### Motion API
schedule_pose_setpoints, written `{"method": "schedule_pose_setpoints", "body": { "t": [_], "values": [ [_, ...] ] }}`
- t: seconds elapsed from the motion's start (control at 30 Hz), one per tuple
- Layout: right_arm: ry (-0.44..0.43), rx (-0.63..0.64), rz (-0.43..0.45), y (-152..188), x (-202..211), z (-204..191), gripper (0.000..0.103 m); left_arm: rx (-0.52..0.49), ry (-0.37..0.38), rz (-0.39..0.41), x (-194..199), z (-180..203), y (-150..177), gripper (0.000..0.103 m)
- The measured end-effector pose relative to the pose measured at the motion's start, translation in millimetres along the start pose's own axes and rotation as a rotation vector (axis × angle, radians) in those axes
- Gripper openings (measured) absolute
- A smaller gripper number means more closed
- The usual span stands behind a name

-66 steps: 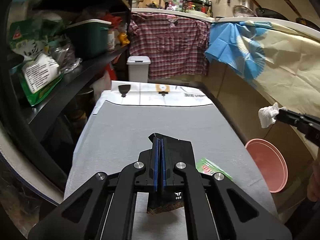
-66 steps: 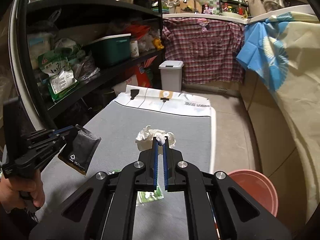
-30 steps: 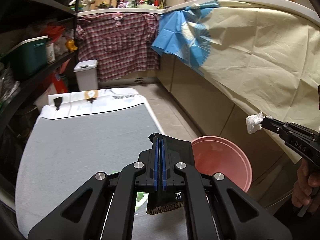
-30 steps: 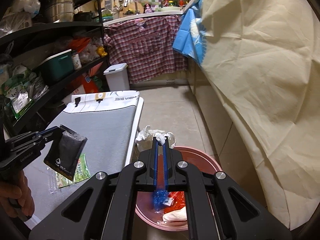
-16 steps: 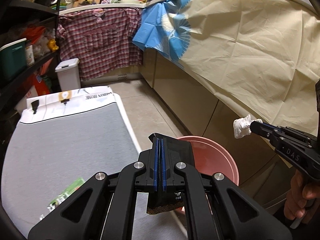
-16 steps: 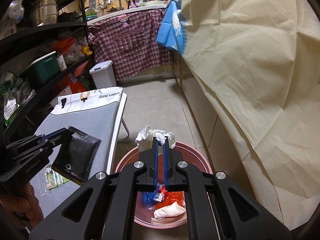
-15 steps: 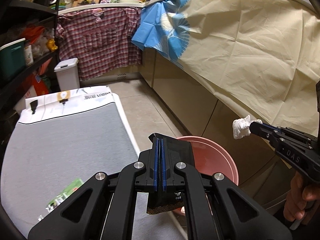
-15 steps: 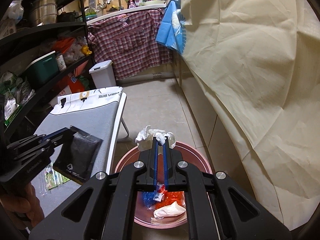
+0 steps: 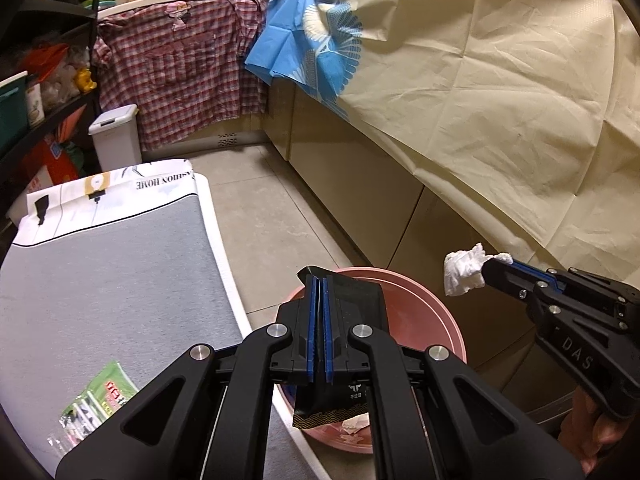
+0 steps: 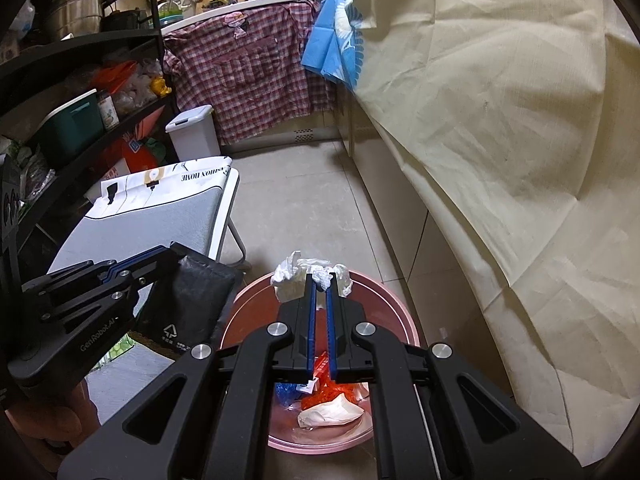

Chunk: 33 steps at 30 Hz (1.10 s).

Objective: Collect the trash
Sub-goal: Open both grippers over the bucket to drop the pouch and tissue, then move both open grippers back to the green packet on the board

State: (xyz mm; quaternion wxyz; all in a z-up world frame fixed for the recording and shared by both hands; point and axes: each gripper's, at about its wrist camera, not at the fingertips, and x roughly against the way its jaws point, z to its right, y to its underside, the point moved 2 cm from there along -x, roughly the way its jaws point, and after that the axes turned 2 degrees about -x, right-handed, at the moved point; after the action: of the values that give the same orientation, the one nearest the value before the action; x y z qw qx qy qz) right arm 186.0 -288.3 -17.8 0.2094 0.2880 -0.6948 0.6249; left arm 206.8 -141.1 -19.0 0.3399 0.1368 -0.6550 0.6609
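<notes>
Both loads hang right above the round pink plastic basin (image 10: 400, 312). Right gripper (image 10: 319, 280) fingers pinch the crumpled white tissue (image 10: 296, 280) dead over it; left gripper (image 9: 318, 280) clamps the flat black foil pouch (image 9: 356, 300) over the tabletop-side rim.

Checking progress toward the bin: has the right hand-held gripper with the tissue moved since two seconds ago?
Yes. The right hand-held gripper, shut on the crumpled tissue, has swung from over the grey table to above the pink basin.
</notes>
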Motion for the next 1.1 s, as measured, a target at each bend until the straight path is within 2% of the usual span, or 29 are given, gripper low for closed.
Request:
{"method": "schedule_pose_setpoints", "body": {
  "t": [0.1,0.13,0.17,0.2,0.23,0.27,0.5,0.73,0.87,1.1],
  "values": [
    [0.004,-0.007,-0.011,-0.7,-3.8,1.1,0.008,0.007,0.033,-0.022,-6.7,3.4,-1.5,0.005],
    [0.008,-0.010,-0.015,-0.2,-5.0,2.1,0.009,0.011,0.043,-0.034,-9.2,4.2,-1.5,0.012],
    [0.015,-0.015,-0.025,0.5,-6.9,3.2,0.012,0.016,0.047,-0.047,-11.3,4.5,-1.5,0.023],
    [0.020,-0.021,-0.034,1.1,-8.8,4.5,0.024,0.024,0.047,-0.038,-9.9,3.5,-1.2,0.027],
    [0.027,-0.025,-0.036,1.7,-9.0,5.6,0.041,0.031,0.048,-0.029,-8.0,2.1,-1.1,0.030],
    [0.037,-0.030,-0.029,1.5,-8.2,7.0,0.046,0.034,0.048,-0.028,-7.6,1.4,-0.7,0.030],
    [0.030,-0.035,-0.004,1.8,-2.6,6.8,0.047,0.056,0.026,-0.004,12.2,-16.7,3.1,0.030],
    [-0.001,0.013,0.035,0.6,7.8,-9.8,0.047,0.077,-0.060,0.042,48.8,-53.3,16.3,0.030],
    [-0.021,0.037,0.054,-0.5,12.9,-21.8,0.047,0.113,-0.113,0.052,70.1,-87.4,33.4,0.030],
    [-0.065,0.061,0.075,-3.2,17.5,-49.3,0.047,0.161,-0.199,0.023,100.8,-148.4,76.6,0.030]
  ]
}}
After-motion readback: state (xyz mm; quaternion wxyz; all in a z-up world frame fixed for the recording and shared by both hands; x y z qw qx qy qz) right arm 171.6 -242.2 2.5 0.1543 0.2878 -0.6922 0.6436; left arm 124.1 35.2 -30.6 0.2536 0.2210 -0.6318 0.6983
